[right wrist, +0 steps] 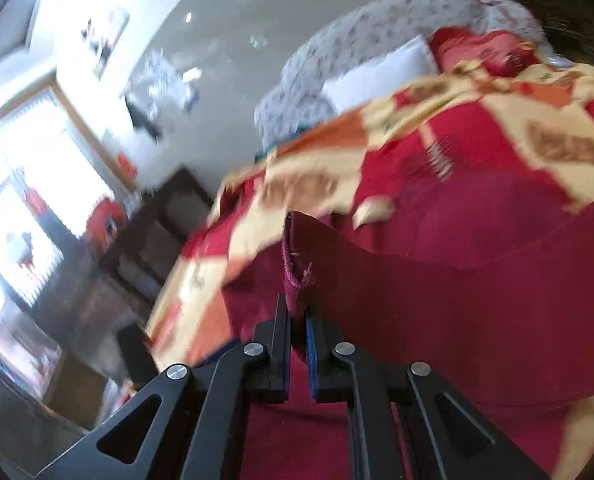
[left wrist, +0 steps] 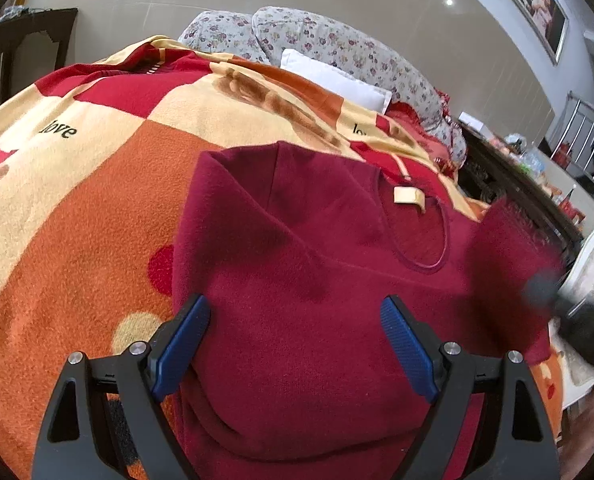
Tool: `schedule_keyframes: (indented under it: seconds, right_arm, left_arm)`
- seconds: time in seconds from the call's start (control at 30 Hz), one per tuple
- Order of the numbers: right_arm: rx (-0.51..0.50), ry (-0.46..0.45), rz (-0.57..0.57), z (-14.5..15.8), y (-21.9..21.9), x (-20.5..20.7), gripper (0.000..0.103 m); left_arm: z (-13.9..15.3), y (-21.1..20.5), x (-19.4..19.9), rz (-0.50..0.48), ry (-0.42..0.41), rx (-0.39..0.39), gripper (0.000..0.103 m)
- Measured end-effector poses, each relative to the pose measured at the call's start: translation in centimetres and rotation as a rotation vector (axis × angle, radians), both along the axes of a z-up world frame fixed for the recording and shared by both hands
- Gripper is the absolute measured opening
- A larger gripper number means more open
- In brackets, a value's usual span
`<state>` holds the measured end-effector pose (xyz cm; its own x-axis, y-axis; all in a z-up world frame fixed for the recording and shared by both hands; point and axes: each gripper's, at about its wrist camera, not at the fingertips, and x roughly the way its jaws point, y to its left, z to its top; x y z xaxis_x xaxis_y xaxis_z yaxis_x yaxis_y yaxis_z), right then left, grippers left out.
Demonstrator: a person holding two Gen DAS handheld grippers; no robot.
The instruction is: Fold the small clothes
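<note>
Lying on a patterned blanket [left wrist: 77,208] on the bed, a maroon fleece top [left wrist: 305,280] is spanned by the open left gripper [left wrist: 295,344]; its edge is pinched by the closed right gripper [right wrist: 297,320]. Floral pillows [left wrist: 317,36] behind.

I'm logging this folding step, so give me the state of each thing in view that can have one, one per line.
Left claw: open, above the maroon top, gripping nothing.
Right claw: shut on a sleeve end.
Maroon top: lying on the blanket, one side already folded over, neck label showing.
Sleeve: lifted off the blanket, pinched at its end.
Blanket: spread flat under the top.
</note>
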<state>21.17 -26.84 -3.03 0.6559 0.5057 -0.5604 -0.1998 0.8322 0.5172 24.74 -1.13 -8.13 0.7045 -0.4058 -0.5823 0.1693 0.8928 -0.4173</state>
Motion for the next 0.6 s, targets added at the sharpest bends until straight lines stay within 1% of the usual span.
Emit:
schedule_keyframes:
  seconds: [0.1, 0.2, 0.27, 0.33, 0.37, 0.4, 0.43, 0.47, 0.5, 0.53, 0.57, 0.6]
  right_arm:
    - [-0.075, 0.054, 0.0, -3.5, 2.0, 0.4, 0.008]
    - [-0.112, 0.098, -0.008, -5.9, 1.9, 0.7, 0.01]
    - [-0.088, 0.117, 0.003, -6.6, 1.4, 0.7, 0.016]
    - [-0.082, 0.105, 0.003, -6.1, 0.8, -0.2, 0.019]
    - [-0.086, 0.095, 0.008, -5.7, 0.6, -0.8, 0.028]
    - [-0.104, 0.076, 0.004, -5.2, 0.4, -1.7, 0.038]
    - [-0.144, 0.054, -0.018, -4.6, 0.1, -2.6, 0.043]
    - [-0.188, 0.03, -0.044, -4.2, -0.5, -3.7, 0.05]
    - [-0.209, 0.013, -0.056, -3.8, -1.0, -4.7, 0.053]
    - [-0.229, 0.0, -0.073, -3.6, -1.8, -5.8, 0.053]
    - [-0.242, -0.005, -0.087, -3.5, -2.2, -6.5, 0.053]
    - [-0.249, -0.009, -0.099, -3.5, -2.6, -7.1, 0.053]
  left_arm:
    - [0.1, 0.9, -0.3, 0.002, -0.02, -0.07, 0.086]
    - [0.4, 1.1, -0.5, -0.009, -0.038, -0.109, 0.086]
    - [0.8, 0.5, -0.9, -0.053, -0.062, -0.12, 0.086]
    - [1.1, -0.5, -1.2, -0.104, -0.073, -0.108, 0.086]
    - [1.3, -1.5, -1.3, -0.161, -0.08, -0.094, 0.086]
    - [1.3, -2.3, -1.4, -0.195, -0.081, -0.082, 0.086]
    - [1.3, -3.1, -1.4, -0.234, -0.075, -0.068, 0.086]
    - [1.1, -4.2, -1.3, -0.291, -0.057, -0.058, 0.087]
    - [0.8, -4.9, -1.3, -0.333, -0.034, -0.053, 0.086]
    - [0.5, -5.6, -1.1, -0.362, -0.011, -0.044, 0.086]
    - [0.4, -6.0, -1.1, -0.369, 0.001, -0.027, 0.086]
    - [0.3, -6.1, -0.9, -0.374, 0.01, -0.027, 0.086]
